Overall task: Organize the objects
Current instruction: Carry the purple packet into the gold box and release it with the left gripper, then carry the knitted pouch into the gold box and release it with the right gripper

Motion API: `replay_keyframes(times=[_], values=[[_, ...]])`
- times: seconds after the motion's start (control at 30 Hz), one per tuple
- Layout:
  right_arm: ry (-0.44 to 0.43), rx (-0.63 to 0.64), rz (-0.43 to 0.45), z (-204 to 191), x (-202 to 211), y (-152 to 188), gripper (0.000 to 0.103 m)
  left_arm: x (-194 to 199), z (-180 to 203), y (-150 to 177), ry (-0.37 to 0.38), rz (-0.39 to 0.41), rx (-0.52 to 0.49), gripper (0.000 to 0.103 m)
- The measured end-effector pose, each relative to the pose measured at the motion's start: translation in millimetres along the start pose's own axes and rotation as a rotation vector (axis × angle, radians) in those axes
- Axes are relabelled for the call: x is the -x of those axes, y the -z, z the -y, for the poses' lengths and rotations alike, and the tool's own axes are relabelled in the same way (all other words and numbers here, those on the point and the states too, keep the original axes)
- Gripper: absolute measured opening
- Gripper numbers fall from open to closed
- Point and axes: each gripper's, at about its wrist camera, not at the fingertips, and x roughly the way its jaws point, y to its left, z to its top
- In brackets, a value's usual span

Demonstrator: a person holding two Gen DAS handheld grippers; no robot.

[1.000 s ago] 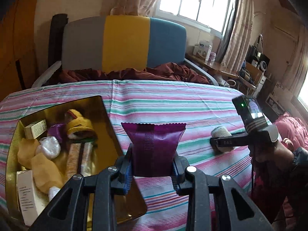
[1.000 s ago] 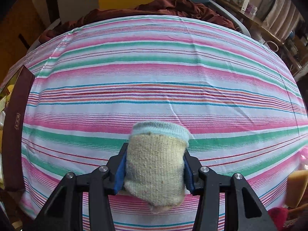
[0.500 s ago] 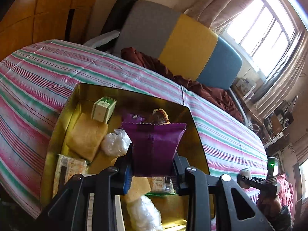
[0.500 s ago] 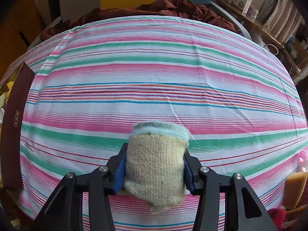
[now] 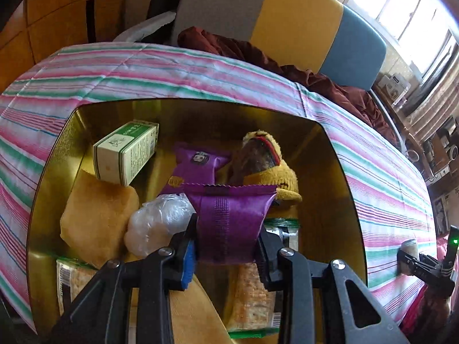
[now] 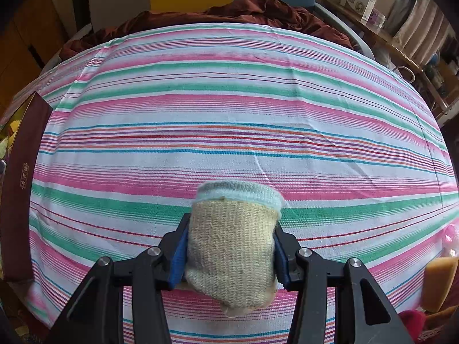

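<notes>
Left fingers (image 5: 226,250) easing off crinkly purple packet (image 5: 229,223); right fingers (image 6: 229,255) clamp knitted sock (image 6: 232,246).

We see a table under a striped cloth (image 6: 229,97) of pink, green and white bands, lightly creased. On the cloth sits a gold tin (image 5: 341,200), open and crowded with packets; in the right wrist view its dark maroon outer wall (image 6: 17,200) stands at the cloth's left edge. A tan block (image 6: 439,283) lies near the right edge.

text: none legible | green-white carton (image 5: 126,154): print too small | purple packet (image 5: 198,169): print unreadable
</notes>
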Motion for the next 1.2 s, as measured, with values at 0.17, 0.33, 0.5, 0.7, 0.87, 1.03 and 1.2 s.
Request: replay_keyframes(times=[0.17,0.33,0.5,0.7,0.87,1.03,1.2], values=[[0.000,0.002,0.000,0,0,-1,0.051,3,-3,0,0.026,0.003,-0.012,0.042],[0.008,0.009,0.003,0,2,0,0.051,32,-6,8,-0.018,0.082,-0.003,0.042],[0.021,0.020,0.011,-2,5,1,0.050,73,-4,21,-0.079,0.217,-0.017,0.042],[-0.097,0.003,0.087,-21,36,2,0.049,110,-4,36,-0.132,0.313,-0.020,0.042],[-0.318,0.074,0.197,-88,84,2,0.049,123,-5,48,-0.175,0.337,-0.025,0.042],[-0.471,0.206,0.253,-171,113,14,0.050,129,-13,59,-0.218,0.340,-0.010,0.042],[-0.504,0.347,0.252,-243,118,30,0.050,133,-23,67,-0.251,0.343,0.015,0.042]])
